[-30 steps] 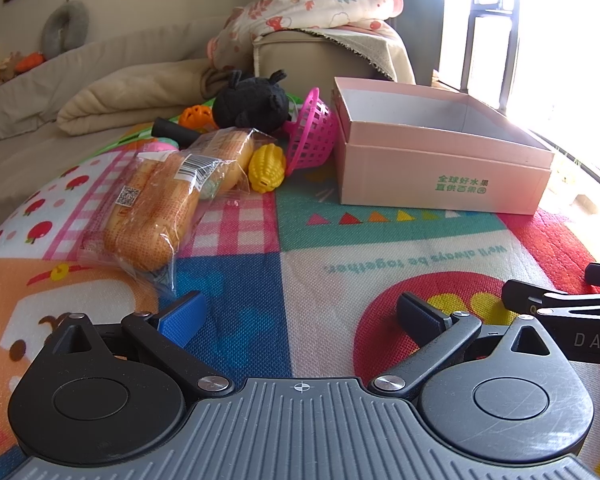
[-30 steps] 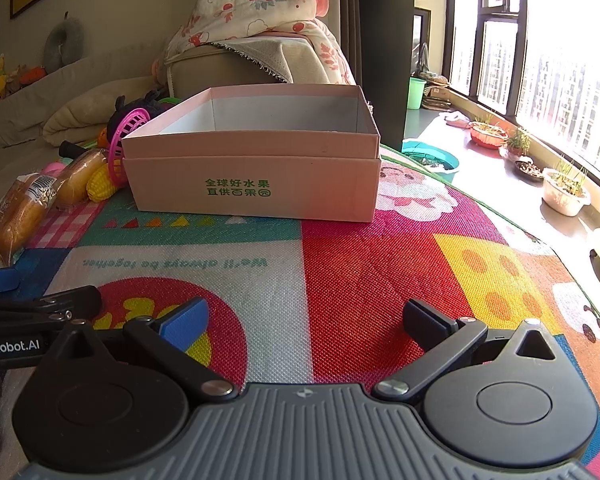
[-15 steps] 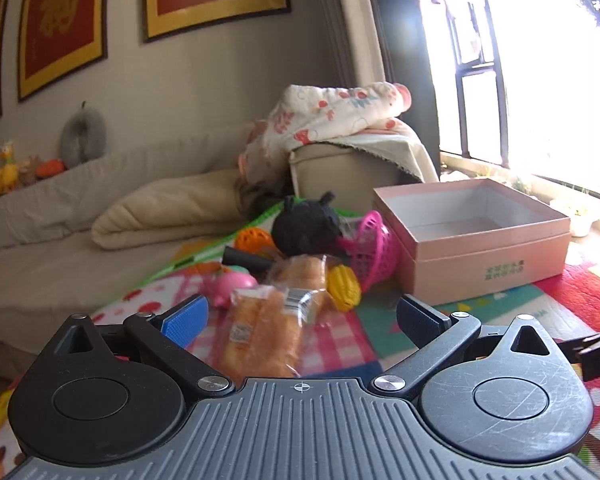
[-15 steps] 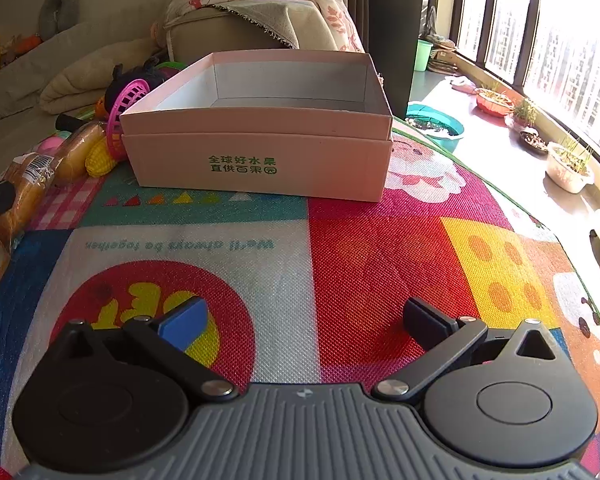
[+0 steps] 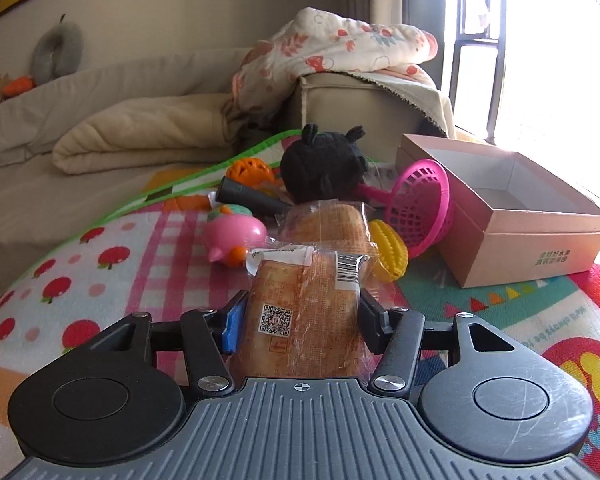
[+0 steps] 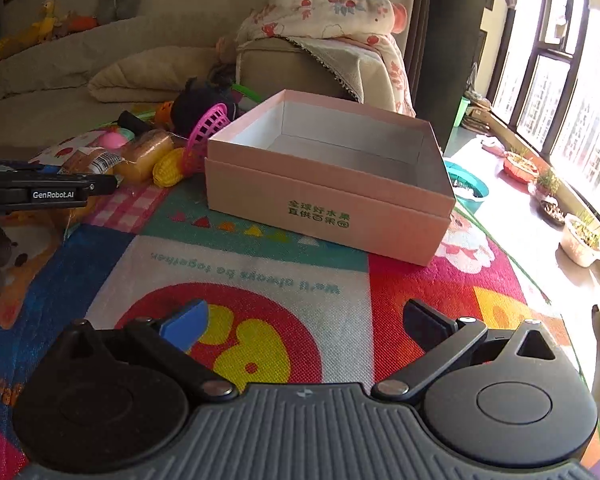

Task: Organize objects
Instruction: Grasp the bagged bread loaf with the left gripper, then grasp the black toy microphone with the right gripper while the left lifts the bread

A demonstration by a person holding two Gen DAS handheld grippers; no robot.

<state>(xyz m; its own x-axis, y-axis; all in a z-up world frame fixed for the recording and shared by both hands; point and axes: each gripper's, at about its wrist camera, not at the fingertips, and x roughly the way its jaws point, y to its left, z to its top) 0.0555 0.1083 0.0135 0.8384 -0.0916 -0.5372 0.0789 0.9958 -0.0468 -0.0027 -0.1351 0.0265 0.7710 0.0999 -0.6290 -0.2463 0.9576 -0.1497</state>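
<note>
Bread in a crinkly clear wrapper (image 5: 304, 312) fills the lower middle of the left wrist view, a long golden loaf with a white label, a barcode and a square code printed on the film. The left gripper (image 5: 300, 320) has just been closing, and its blue pad and black pad now press on the sides of the loaf. The bread lies on a woven play mat (image 5: 140, 256) printed with pink checks and red apples.

Beyond the loaf, in the middle of that frame, sits a heap of toys: a smooth pink plastic pig (image 5: 232, 236), a ribbed yellow corn cob (image 5: 388, 252), a pink plastic basket (image 5: 420, 204) with an open lattice wall tipped on its side, a fuzzy black knitted toy (image 5: 324, 164) and an orange hollow ball (image 5: 248, 168). At the right stands a square pink cardboard box (image 5: 532, 248), open on top, with green print on its side.

In the right wrist view the same box (image 6: 328, 200) sits at centre, and its white inside holds nothing. The right gripper (image 6: 304, 320), at the bottom of the frame, has its jaws wide apart over the mat, with nothing between them.
</note>
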